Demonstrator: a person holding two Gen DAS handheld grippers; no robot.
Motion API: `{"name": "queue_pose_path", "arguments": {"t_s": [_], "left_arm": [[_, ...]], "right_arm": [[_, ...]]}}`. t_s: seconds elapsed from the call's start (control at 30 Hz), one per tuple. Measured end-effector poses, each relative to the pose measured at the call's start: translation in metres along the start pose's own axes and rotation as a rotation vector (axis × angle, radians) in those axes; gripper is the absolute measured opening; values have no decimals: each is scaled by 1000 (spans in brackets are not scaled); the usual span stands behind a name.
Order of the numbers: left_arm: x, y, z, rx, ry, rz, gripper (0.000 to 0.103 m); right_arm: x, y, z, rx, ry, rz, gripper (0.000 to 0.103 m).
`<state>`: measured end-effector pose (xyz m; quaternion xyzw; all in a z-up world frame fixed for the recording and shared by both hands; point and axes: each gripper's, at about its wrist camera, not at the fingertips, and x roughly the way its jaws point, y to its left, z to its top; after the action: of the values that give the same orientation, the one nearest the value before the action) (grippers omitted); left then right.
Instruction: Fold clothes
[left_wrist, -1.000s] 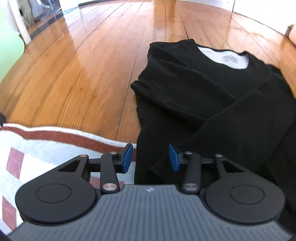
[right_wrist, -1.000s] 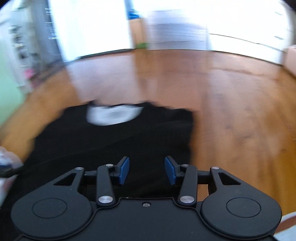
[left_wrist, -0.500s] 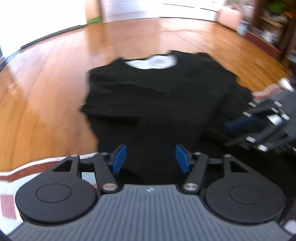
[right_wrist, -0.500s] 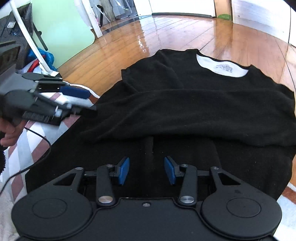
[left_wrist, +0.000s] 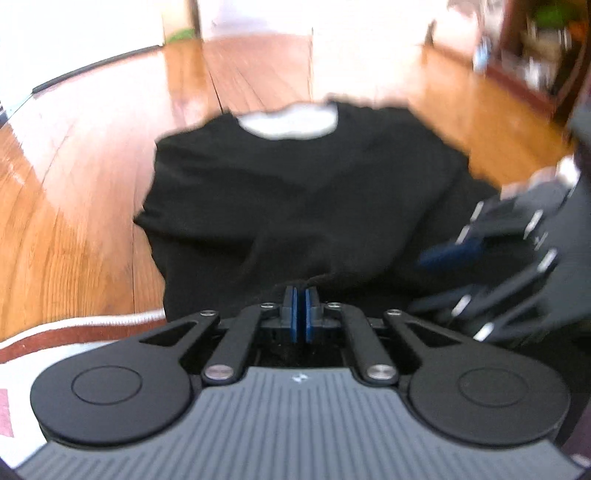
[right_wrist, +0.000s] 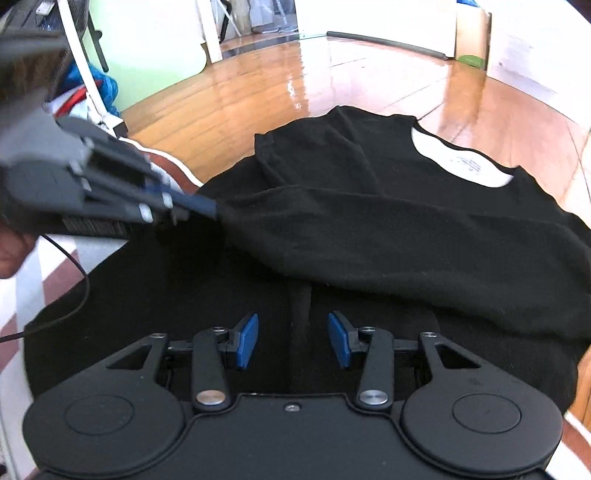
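Note:
A black long-sleeved top (right_wrist: 406, 240) lies flat on the floor, its white neck label (right_wrist: 461, 166) at the far end. One sleeve is folded across the body. My left gripper (right_wrist: 207, 206) comes in from the left, its jaws closing onto the end of that sleeve, pads together on the cloth. In the blurred left wrist view the left gripper (left_wrist: 300, 299) pinches a raised ridge of the black top (left_wrist: 295, 192). My right gripper (right_wrist: 291, 339) stands open low over the lower body panel, nothing between its pads. The right gripper (left_wrist: 417, 282) also shows blurred at the right.
The top's near end lies on a red-and-white striped rug (right_wrist: 55, 266), the rest on polished wooden floor (right_wrist: 240, 103). A black cable (right_wrist: 74, 295) trails from the left gripper. A white stand (right_wrist: 88, 81) with clothes is at far left; dark shelving (left_wrist: 546, 55) far right.
The left gripper swung round to face the top, opened wider, then shut on the sleeve end. The right gripper moved in over the lower body of the top and stayed open.

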<state>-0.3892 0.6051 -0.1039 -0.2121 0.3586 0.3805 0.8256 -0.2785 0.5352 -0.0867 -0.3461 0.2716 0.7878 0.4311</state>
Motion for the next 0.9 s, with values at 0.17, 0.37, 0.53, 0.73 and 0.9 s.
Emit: {"name": "queue_pose_path", "arguments": {"t_s": [0.17, 0.37, 0.53, 0.73, 0.9], "left_arm": [[-22, 14, 6, -131, -129, -113, 4], [-14, 3, 6, -66, -23, -109, 7], [5, -4, -8, 41, 175, 39, 22], [-10, 21, -12, -114, 168, 35, 39], [-17, 40, -11, -226, 134, 147, 40]], "right_arm": [[20, 9, 14, -48, -4, 21, 50], [23, 29, 17, -165, -1, 55, 50], [-6, 29, -5, -86, 80, 188, 49], [-67, -4, -33, 134, 67, 162, 50], [-93, -52, -42, 355, -14, 45, 52]]}}
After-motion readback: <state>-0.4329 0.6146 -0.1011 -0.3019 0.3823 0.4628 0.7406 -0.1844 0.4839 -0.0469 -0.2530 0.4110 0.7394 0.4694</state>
